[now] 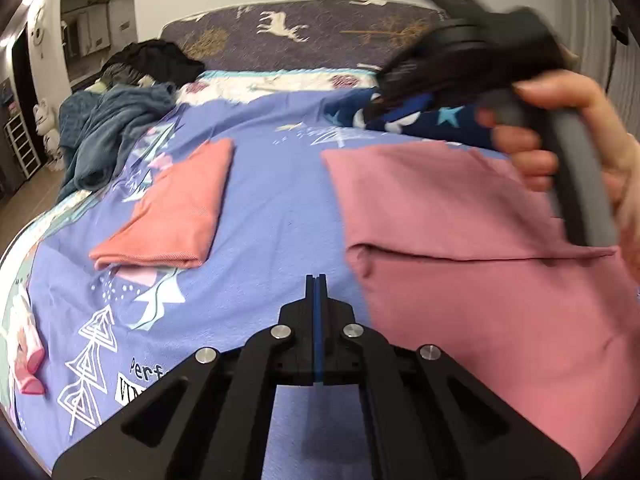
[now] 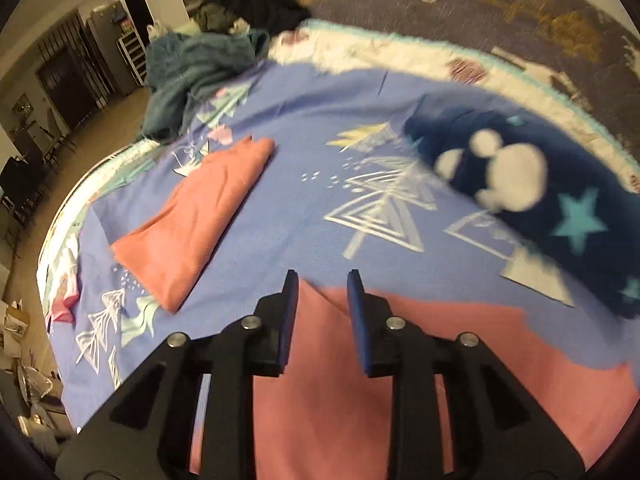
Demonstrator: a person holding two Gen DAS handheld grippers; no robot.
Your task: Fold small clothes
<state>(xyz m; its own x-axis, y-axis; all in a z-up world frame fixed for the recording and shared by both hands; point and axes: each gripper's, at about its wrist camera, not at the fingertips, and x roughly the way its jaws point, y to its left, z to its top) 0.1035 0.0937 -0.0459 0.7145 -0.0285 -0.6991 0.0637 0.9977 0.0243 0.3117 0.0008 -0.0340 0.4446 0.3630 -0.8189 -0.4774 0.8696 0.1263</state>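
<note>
Left tool [image 1: 316, 280] closed, empty — right tool [image 2: 322, 280] parted over pink garment [image 2: 340, 380].

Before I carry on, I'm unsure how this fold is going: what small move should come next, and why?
Probably lower the right gripper onto the near corner of the dusty-pink cotton garment and pinch it: its jaws stand apart above that edge, holding nothing, while the left gripper is shut and empty beside it.

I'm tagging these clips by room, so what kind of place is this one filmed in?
Most likely a bedroom at home. The work surface is a bed with a printed purple bedsheet, clothes lie on it, including a folded salmon garment, and a padded headboard with deer print stands against the wall.
</note>
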